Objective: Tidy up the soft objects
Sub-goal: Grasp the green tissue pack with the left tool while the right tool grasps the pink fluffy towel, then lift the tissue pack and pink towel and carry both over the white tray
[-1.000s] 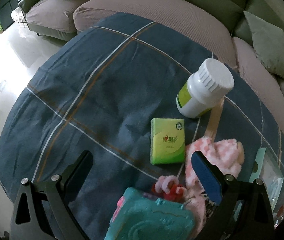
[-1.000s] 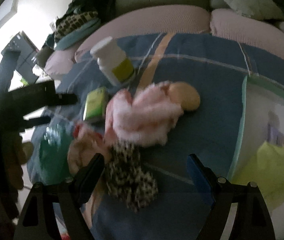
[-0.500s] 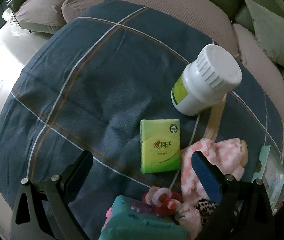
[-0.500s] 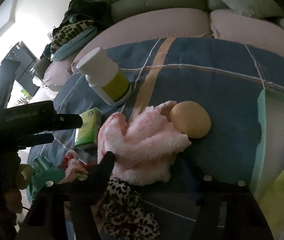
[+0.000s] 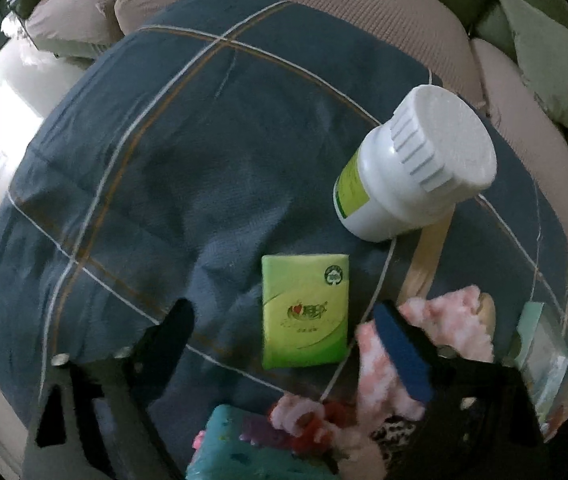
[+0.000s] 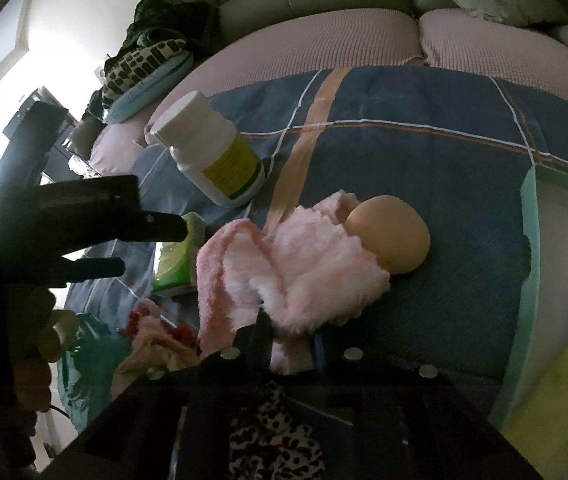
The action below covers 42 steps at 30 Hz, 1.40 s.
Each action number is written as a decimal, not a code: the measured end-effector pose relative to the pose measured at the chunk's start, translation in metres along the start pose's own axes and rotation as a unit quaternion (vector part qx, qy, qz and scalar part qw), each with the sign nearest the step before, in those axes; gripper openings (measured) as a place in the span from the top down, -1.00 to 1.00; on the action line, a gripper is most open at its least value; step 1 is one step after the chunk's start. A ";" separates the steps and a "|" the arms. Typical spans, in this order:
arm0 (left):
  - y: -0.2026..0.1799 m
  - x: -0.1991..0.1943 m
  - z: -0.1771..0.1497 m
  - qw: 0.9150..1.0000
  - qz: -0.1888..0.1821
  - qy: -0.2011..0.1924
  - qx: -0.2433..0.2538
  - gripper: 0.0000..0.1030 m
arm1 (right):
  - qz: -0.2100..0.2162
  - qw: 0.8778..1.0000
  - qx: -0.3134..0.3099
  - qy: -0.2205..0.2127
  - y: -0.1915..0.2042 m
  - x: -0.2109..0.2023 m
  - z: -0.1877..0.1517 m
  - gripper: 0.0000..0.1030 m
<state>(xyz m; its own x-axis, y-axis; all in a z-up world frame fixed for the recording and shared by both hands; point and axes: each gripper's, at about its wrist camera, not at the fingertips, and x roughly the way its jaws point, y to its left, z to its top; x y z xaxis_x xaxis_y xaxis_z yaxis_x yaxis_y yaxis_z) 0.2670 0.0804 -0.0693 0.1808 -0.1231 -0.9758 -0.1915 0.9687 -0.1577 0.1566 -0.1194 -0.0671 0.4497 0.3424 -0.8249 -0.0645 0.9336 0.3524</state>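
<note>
A pink fluffy cloth (image 6: 296, 264) lies on the blue checked cover (image 6: 424, 160), wrapped partly round a beige ball (image 6: 392, 236). My right gripper (image 6: 288, 346) is closing on the cloth's near edge, and a tuft of it is pinched between the fingers. A leopard-print cloth (image 6: 271, 440) lies under that gripper. My left gripper (image 5: 288, 340) points down over a green tissue pack (image 5: 306, 312). Its jaws are closing with the pack between the fingers, which stand clear of it. The left gripper (image 6: 139, 246) also shows at the left of the right wrist view.
A white bottle (image 5: 416, 164) with a green label stands behind the pack. A teal toy (image 5: 243, 452) and a red-and-pink scrunchie (image 5: 308, 420) lie at the near edge. A teal-rimmed box (image 6: 530, 240) holding something yellow-green stands at the right. Sofa cushions (image 5: 544, 52) run behind.
My right gripper's jaws have come together from wide apart onto the pink cloth's edge. My left gripper has moved in over the tissue pack and its jaws have narrowed a little.
</note>
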 end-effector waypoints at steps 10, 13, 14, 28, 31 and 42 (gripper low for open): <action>-0.013 0.031 0.012 0.999 0.004 0.044 0.012 -0.32 | 0.001 1.000 0.007 0.002 -0.004 -0.004 0.001 0.67; -0.016 0.031 0.013 0.999 0.012 0.039 0.014 0.00 | 0.002 1.000 0.010 0.003 -0.007 -0.004 0.001 0.67; -0.018 0.031 0.013 0.999 0.014 0.036 0.013 0.05 | 0.002 1.000 0.010 0.003 -0.007 -0.004 0.001 0.67; -0.009 -0.027 -0.029 0.997 -0.017 -0.063 -0.029 0.05 | 0.044 0.999 0.014 -0.026 -0.005 -0.024 0.003 0.75; -0.009 -0.034 -0.041 0.996 -0.026 -0.078 -0.030 0.05 | 0.050 0.998 0.015 -0.038 -0.005 -0.034 0.004 0.75; 0.001 -0.067 -0.065 0.992 -0.018 -0.124 -0.002 0.05 | 0.076 0.992 0.019 -0.098 -0.002 -0.082 0.011 0.75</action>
<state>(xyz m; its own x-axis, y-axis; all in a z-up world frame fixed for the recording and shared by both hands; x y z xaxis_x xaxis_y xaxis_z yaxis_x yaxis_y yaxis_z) 0.1920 0.0755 -0.0135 0.4194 -0.0997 -0.9023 -0.1840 0.9640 -0.1920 0.1296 -0.1508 0.0042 0.6018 0.4491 -0.6604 -0.1135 0.8666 0.4859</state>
